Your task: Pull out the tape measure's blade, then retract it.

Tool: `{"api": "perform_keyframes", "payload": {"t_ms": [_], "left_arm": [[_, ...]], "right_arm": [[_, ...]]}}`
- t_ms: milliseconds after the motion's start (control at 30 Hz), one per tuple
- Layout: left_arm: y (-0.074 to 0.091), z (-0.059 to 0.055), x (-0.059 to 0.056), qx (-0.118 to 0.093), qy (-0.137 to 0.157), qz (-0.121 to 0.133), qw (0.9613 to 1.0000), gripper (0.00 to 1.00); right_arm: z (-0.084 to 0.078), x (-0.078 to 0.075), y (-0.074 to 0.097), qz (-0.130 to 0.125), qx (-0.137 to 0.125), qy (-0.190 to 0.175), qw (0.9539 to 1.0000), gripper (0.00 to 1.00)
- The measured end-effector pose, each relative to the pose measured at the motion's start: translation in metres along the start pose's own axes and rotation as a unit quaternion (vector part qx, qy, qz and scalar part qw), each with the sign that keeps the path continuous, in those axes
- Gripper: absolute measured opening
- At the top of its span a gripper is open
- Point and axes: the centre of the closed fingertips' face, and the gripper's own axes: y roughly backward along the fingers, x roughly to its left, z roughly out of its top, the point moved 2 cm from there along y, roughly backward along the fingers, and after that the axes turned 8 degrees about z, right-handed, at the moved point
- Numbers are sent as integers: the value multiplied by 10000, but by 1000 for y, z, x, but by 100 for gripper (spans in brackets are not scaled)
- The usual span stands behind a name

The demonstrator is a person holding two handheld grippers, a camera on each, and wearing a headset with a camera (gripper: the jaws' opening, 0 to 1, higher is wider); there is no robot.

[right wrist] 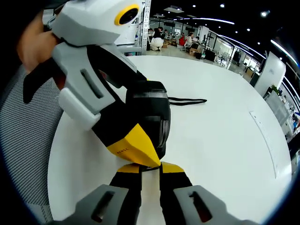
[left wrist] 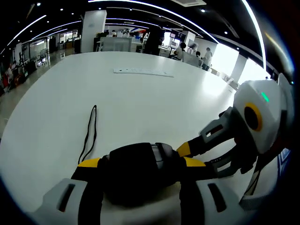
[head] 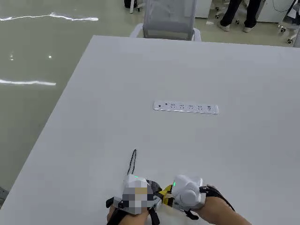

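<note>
A black and yellow tape measure [head: 161,193] sits at the near edge of the white table [head: 187,70]. My left gripper [head: 136,194] is shut on its case [left wrist: 140,173], one yellow pad on each side. My right gripper [head: 187,192] comes from the right, and its yellow fingertips [right wrist: 129,168] are pressed together right at the case's front [right wrist: 147,117], on the blade's tip. No length of blade shows outside the case. The black wrist strap [head: 133,161] lies on the table beyond the case.
A white power strip [head: 185,107] lies in the middle of the table. A grey chair [head: 169,18] stands at the far edge. The table's left edge drops to a glossy floor [head: 33,56]. A mesh chair seat [right wrist: 23,140] is close behind me.
</note>
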Motion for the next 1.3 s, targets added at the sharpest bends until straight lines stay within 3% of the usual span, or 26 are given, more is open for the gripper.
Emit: {"api": "perform_keyframes", "payload": {"t_ms": [700, 933, 1033, 1067, 1133, 1300], "left_arm": [[0, -1, 0, 9, -70, -147, 9999, 63], [3, -3, 0, -38, -129, -358, 9993, 63], [5, -5, 0, 49, -378, -495, 9980, 62], [5, -6, 1, 46, -643, -577, 9963, 62], [6, -8, 1, 37, -889, -703, 9936, 61], [8, -10, 5, 7, -1029, -867, 9909, 58]], "right_arm": [[0, 0, -1, 45, -50, -70, 10000, 12], [-1, 1, -1, 60, -56, 107, 9999, 13], [-1, 1, 0, 86, -69, 134, 9998, 14], [-1, 1, 1, 92, -75, 163, 9998, 14], [-1, 0, 0, 96, -83, 166, 9998, 14], [0, 1, 0, 94, -86, 173, 9998, 14]]}}
